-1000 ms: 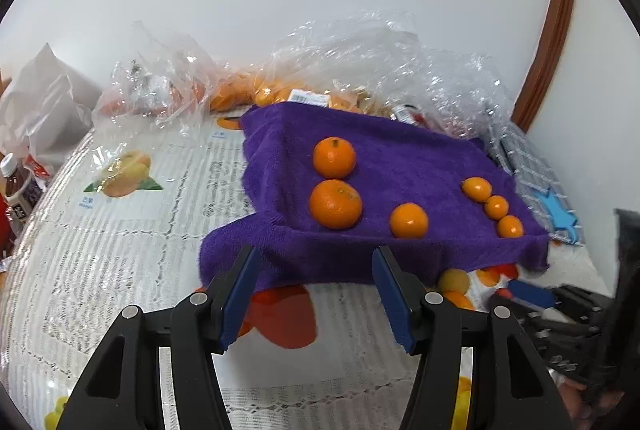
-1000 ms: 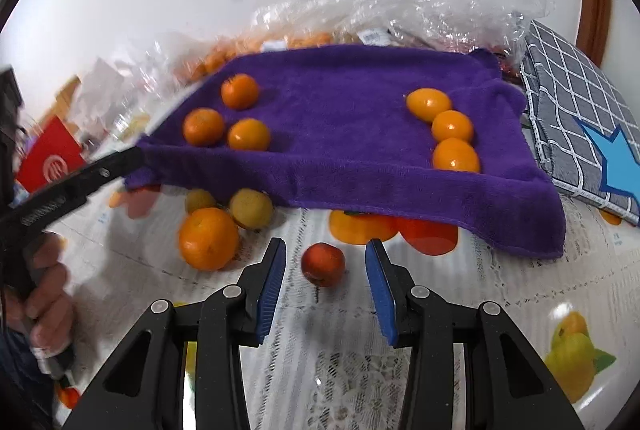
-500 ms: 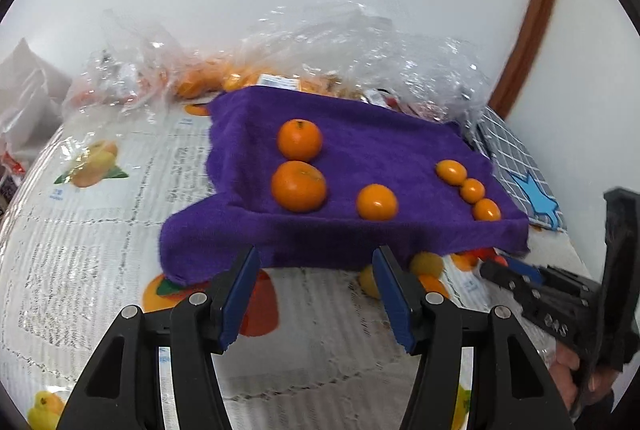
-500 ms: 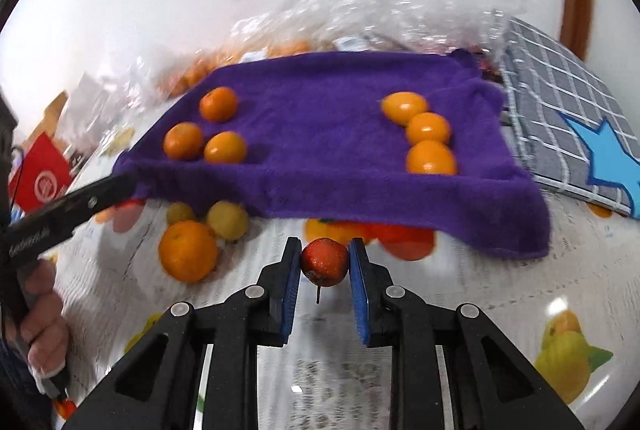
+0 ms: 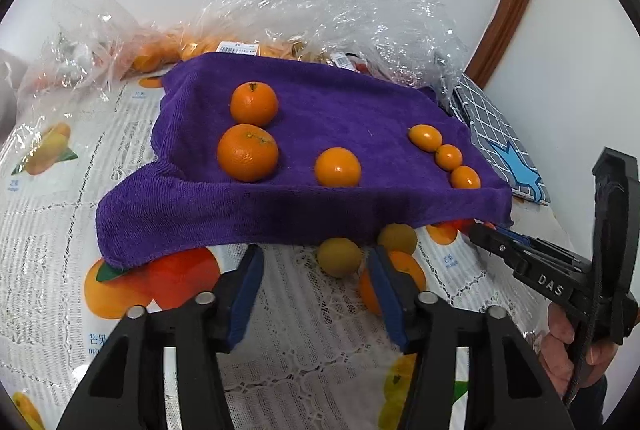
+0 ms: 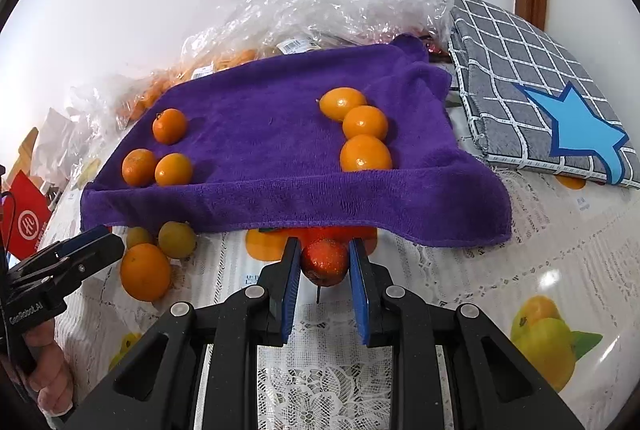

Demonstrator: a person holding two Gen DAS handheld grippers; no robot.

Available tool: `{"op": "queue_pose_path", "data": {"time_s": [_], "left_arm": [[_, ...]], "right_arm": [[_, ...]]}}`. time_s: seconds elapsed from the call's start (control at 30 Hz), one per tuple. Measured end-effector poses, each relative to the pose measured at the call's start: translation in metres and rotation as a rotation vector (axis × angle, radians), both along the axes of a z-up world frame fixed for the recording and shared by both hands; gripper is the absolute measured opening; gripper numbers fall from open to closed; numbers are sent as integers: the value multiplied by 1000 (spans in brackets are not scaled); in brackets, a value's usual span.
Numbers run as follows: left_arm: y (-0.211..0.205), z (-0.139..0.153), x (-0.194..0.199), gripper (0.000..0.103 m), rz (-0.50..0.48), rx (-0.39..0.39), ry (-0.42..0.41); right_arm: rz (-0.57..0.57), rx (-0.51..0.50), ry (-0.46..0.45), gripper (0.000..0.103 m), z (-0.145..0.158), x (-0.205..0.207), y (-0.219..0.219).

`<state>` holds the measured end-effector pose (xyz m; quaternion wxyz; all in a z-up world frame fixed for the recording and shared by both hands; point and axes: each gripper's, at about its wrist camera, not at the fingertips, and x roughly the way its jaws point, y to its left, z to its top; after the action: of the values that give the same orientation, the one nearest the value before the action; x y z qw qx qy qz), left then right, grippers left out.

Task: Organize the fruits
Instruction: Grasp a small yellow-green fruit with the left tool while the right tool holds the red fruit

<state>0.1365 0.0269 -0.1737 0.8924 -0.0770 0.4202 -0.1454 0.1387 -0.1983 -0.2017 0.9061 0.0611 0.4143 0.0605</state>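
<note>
A purple towel [image 6: 260,134] lies on the table with three oranges at its left [image 6: 170,126] and three small kumquats [image 6: 364,122] in a row at its right. My right gripper [image 6: 324,266] is shut on a small red fruit [image 6: 324,262] with a stem, just in front of the towel's near edge. My left gripper [image 5: 314,270] is open and empty, near two yellow-green fruits [image 5: 339,256] and an orange [image 5: 400,270] on the tablecloth. The same loose fruits [image 6: 176,240] and orange [image 6: 145,272] show left in the right wrist view.
Crumpled clear plastic bags [image 5: 320,14] with more oranges lie behind the towel against the white wall. A grey checked cloth with a blue star [image 6: 540,102] lies to the right. A red packet [image 6: 26,226] is at far left. The tablecloth [image 5: 320,350] is white lace with fruit prints.
My right gripper closed on the small red fruit and lifted it toward the towel's edge. My left gripper moved right and closer to the loose fruits, still open.
</note>
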Motion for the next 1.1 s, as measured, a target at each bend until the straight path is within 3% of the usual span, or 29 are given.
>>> {"op": "queue_pose_path", "data": {"time_s": [0.23, 0.6, 0.7, 0.8, 0.9, 1.0, 1.1], "left_arm": [[-5, -7, 5, 36, -30, 21, 31], [-8, -9, 7, 37, -27, 41, 28], [-5, -10, 8, 20, -14, 26, 32], [-5, -8, 6, 16, -3, 23, 16], [-7, -5, 4, 16, 9, 48, -8], [-9, -9, 9, 17, -13, 33, 29], [-6, -11, 13, 25, -9, -5, 47]], "right_arm": [[29, -2, -25, 24, 0, -3, 4], [17, -2, -26, 24, -1, -1, 3], [12, -4, -31, 24, -2, -1, 2], [7, 2, -37, 24, -2, -1, 1], [4, 8, -35, 24, -2, -1, 0], [2, 11, -34, 24, -2, -1, -1], [1, 9, -32, 24, -2, 0, 0]]}}
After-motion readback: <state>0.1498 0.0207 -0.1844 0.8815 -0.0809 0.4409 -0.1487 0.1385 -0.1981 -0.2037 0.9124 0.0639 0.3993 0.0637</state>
